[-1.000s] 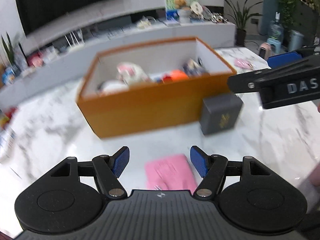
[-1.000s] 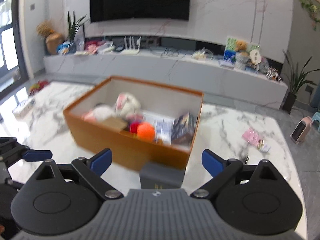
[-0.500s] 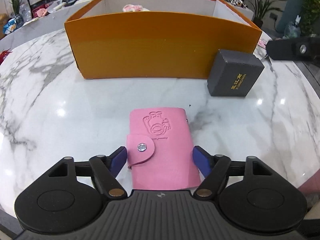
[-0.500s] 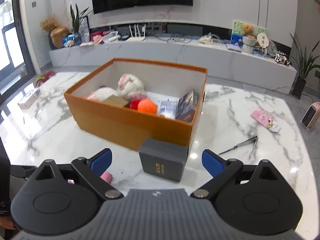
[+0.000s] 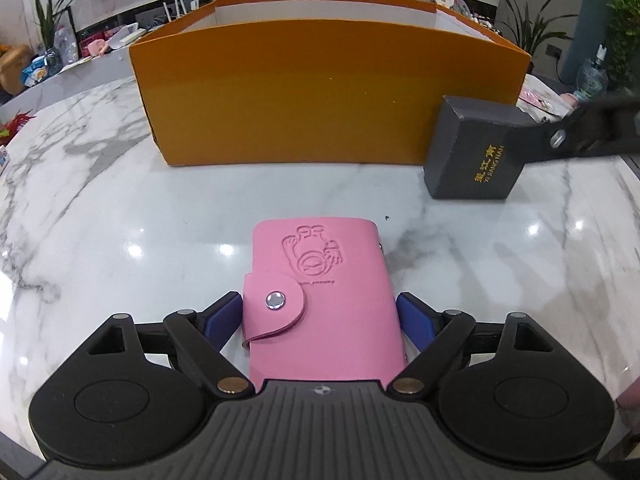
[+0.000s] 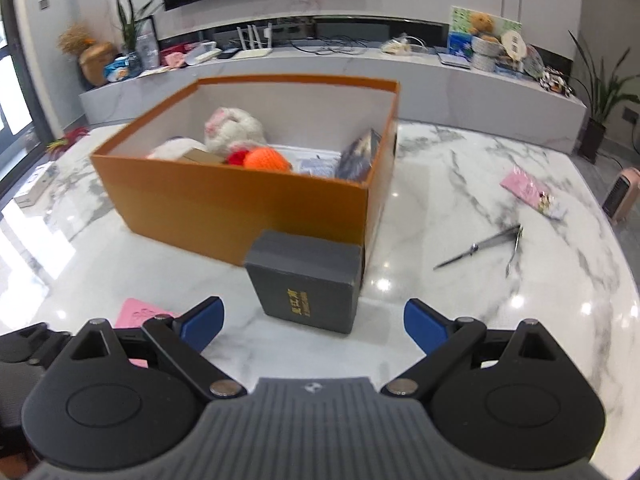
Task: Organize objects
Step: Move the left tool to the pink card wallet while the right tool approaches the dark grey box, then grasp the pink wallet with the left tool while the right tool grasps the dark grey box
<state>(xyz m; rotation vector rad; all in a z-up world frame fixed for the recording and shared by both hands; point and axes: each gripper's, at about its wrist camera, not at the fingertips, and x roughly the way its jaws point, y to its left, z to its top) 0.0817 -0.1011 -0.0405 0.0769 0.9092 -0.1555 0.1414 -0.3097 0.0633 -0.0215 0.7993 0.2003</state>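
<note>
On the marble tabletop (image 5: 100,216), in front of the orange box (image 5: 328,96), the pink card wallet (image 5: 324,292) lies flat with its snap flap facing up. The left gripper (image 5: 320,316) straddles it: the jaws have just been opening, and the blue pads (image 5: 222,314) stand on either side of the wallet with no sign that they press on it, so nothing is held. The likely trouble is the wallet's thinness on a glossy surface; if the pads close too high they may skate over the edges, or push the wallet along instead of lifting it. The loose flap on the left side could also fold under a pad.

Further right, the dark grey box (image 6: 306,280) with gold lettering stands just beside the orange box's near corner. The right gripper (image 6: 312,320) hangs before it, spread wide and empty. Closing off-centre could shove the grey box against the orange wall.

Inside the orange box sit a plush toy (image 6: 234,128), an orange ball (image 6: 266,159) and a few packets, so free floor is limited. To the far right lie scissors (image 6: 478,246) and a pink packet (image 6: 528,188), well apart from both grippers.
</note>
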